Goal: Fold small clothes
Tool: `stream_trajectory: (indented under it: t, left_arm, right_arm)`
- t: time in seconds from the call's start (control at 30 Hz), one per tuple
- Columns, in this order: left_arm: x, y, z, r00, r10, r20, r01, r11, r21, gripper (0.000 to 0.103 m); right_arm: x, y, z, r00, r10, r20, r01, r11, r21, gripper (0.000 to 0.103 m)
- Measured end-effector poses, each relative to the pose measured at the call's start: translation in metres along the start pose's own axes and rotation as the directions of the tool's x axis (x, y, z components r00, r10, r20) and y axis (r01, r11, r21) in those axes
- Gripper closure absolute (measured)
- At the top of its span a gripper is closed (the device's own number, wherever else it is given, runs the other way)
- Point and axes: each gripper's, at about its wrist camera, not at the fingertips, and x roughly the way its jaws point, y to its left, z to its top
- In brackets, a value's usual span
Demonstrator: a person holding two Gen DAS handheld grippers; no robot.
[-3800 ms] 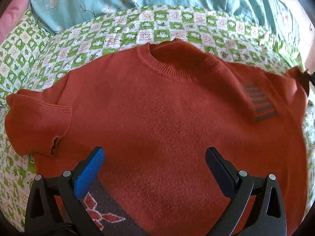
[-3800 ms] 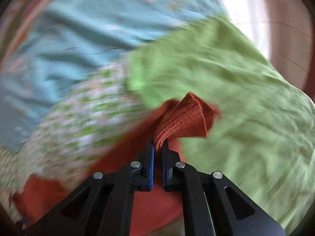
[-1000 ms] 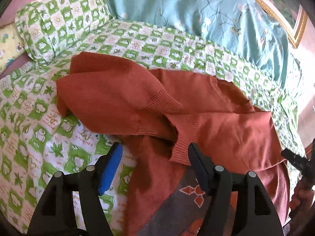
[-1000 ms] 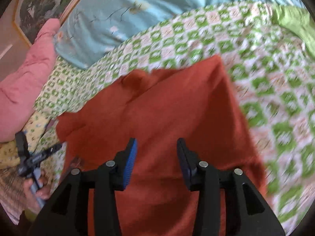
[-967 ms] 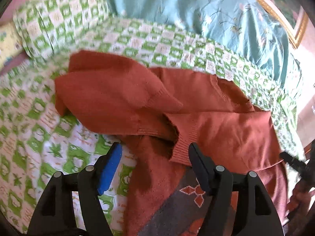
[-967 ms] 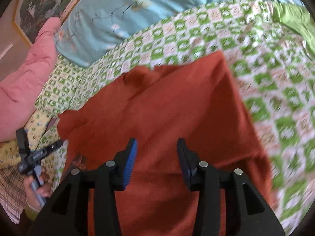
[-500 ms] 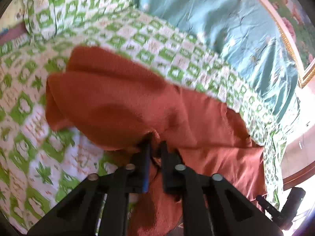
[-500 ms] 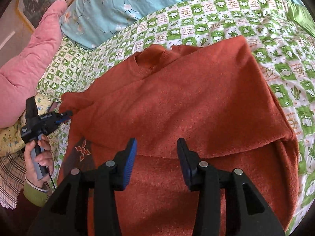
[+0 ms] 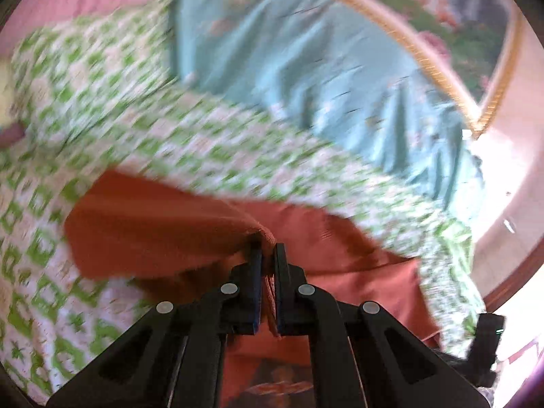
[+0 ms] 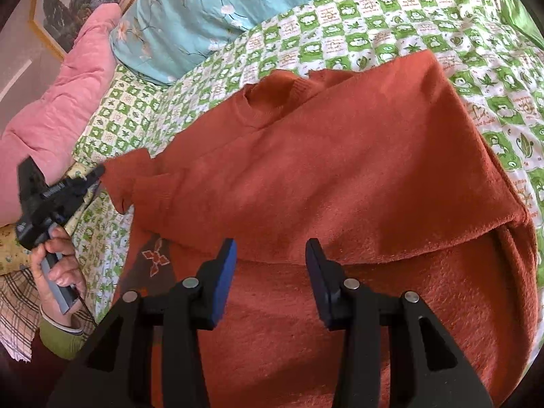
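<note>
The left gripper was clamped on a fold of the orange sweater; the right gripper hung wide open above it, holding nothing.

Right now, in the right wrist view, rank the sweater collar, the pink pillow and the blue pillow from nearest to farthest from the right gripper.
1. Sweater collar, straight ahead of the right gripper, just left of center.
2. Pink pillow, far left.
3. Blue pillow, top, beyond the checkered sheet.
The two pillows are nearly too close to call.
</note>
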Motion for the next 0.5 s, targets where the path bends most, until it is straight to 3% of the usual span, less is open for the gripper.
stream_trajectory:
  t: [0.13,0.23,0.37,0.5]
  left_arm:
    - [0.001,-0.062,0.011,0.991,-0.127,0.039,0.124,0.990,0.068,0.100]
    - [0.015,-0.109,0.003,0.978,-0.206,0.018,0.202,0.973,0.114,0.100]
    - [0.056,-0.161,-0.030,0.960,-0.265,-0.085,0.275,0.952,0.132,0.100]
    - [0.099,-0.186,-0.073,0.946,-0.255,-0.202,0.285,0.949,0.136,0.100]
  right_arm:
    - [-0.016,-0.001,0.001,0.999,0.018,0.048,-0.019,1.000,0.019,0.059]
    - [-0.035,-0.009,0.002,0.995,0.003,0.095,-0.006,0.999,0.032,0.059]
    - [-0.062,-0.034,0.001,0.985,-0.056,0.162,0.043,0.996,0.082,0.059]
    - [-0.079,-0.059,-0.004,0.978,-0.101,0.184,0.075,0.987,0.142,0.059]
